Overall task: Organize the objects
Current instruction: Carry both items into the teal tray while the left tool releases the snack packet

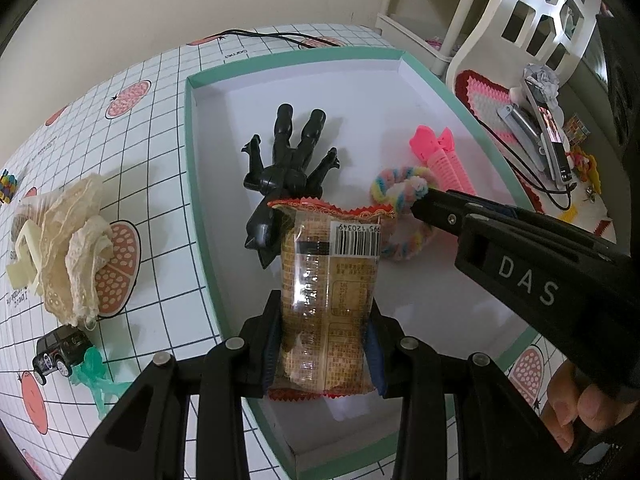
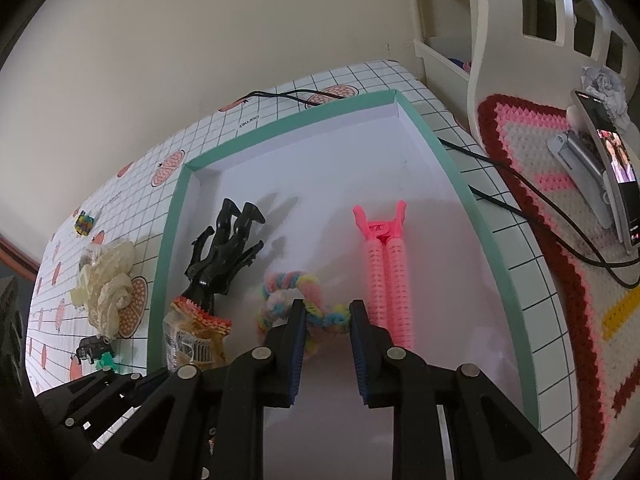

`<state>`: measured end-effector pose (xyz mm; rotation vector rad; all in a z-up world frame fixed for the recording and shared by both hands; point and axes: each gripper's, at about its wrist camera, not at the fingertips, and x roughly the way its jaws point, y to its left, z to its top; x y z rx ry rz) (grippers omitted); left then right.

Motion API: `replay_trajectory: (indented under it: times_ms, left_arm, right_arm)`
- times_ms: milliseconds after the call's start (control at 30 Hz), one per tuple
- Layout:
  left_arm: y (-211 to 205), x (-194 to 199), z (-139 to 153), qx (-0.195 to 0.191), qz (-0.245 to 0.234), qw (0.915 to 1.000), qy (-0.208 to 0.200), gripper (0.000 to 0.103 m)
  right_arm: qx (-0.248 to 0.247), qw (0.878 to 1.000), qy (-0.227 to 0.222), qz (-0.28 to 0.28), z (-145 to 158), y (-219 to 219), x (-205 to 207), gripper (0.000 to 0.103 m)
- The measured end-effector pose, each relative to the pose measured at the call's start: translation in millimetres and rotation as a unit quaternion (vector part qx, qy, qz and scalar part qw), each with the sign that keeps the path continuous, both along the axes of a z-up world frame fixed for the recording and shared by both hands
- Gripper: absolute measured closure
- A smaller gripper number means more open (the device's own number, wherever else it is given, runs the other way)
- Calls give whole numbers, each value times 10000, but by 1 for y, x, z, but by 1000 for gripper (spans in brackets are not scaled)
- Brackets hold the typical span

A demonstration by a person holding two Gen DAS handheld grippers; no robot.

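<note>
Orange cracker packet point(image 1: 326, 300): clamped lengthwise in left gripper point(image 1: 325, 344), long axis toward tray's point(image 1: 192, 184) far edge. Right gripper point(image 2: 328, 312): jaws apart around pastel hair tie point(image 2: 290, 300).

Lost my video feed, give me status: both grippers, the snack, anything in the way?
Left gripper shut on snack packet, over the green-rimmed box. Right gripper open around rainbow scrunchie. Black figure lies just ahead.
</note>
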<state>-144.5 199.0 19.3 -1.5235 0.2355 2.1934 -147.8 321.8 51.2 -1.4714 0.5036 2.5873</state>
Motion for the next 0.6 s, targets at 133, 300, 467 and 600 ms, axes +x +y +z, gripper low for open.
replay_trajectory:
  times_ms: [133, 300, 467, 600]
  left_arm:
    - [0, 0, 1, 4, -19, 10000, -18, 64]
    - [-1, 0, 6, 46, -17, 10000, -2, 63]
    - [-2, 0, 11, 84, -11, 9999, 64, 57]
    - [-6, 1, 19, 164, 14, 9997, 163, 56]
  right_arm:
    - [12, 10000, -14, 11, 0, 0, -1, 75]
    - [26, 10000, -2, 13, 1, 0, 0, 66]
    - [48, 9999, 89, -18, 7, 1, 3, 63]
    - [59, 9998, 165, -13, 11, 1, 4, 63]
